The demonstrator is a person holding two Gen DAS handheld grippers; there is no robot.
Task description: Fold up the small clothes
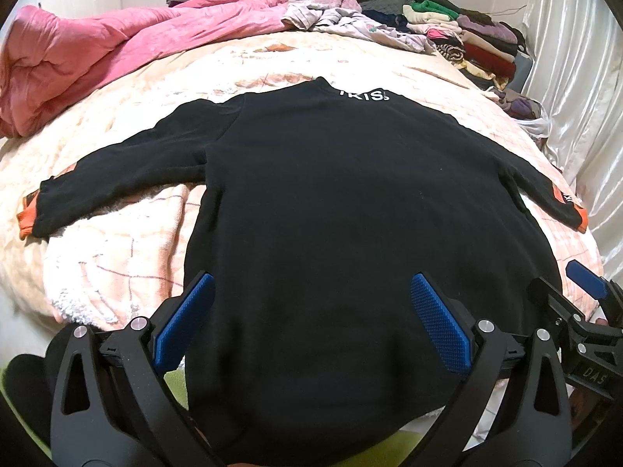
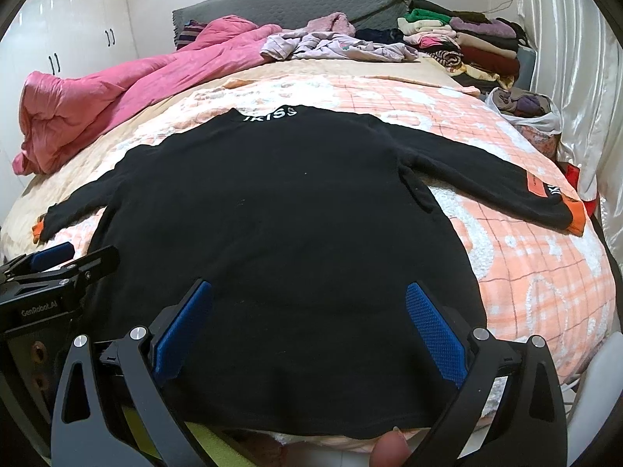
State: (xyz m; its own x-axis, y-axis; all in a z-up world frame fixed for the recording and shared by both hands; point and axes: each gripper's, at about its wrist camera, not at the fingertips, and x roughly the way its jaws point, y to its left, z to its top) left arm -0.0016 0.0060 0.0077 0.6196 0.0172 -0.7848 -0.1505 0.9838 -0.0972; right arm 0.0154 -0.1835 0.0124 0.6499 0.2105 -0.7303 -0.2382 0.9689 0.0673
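A black long-sleeved top [image 1: 331,202] with white lettering at the collar and orange cuffs lies flat on the bed, sleeves spread to both sides; it also shows in the right wrist view [image 2: 272,214]. My left gripper [image 1: 311,299] is open, its blue pads above the hem near the left side. My right gripper [image 2: 307,303] is open above the hem toward the right side. Each gripper shows at the edge of the other's view, the right gripper [image 1: 584,284] and the left gripper [image 2: 58,260]. Neither holds anything.
A peach checked blanket [image 2: 525,241] covers the bed. A pink quilt [image 1: 97,50] is bunched at the back left, loose clothes [image 1: 342,19] at the back, folded stacks [image 1: 479,39] at the back right, a plastic bag [image 2: 525,109] beside them. A curtain [image 1: 576,78] hangs right.
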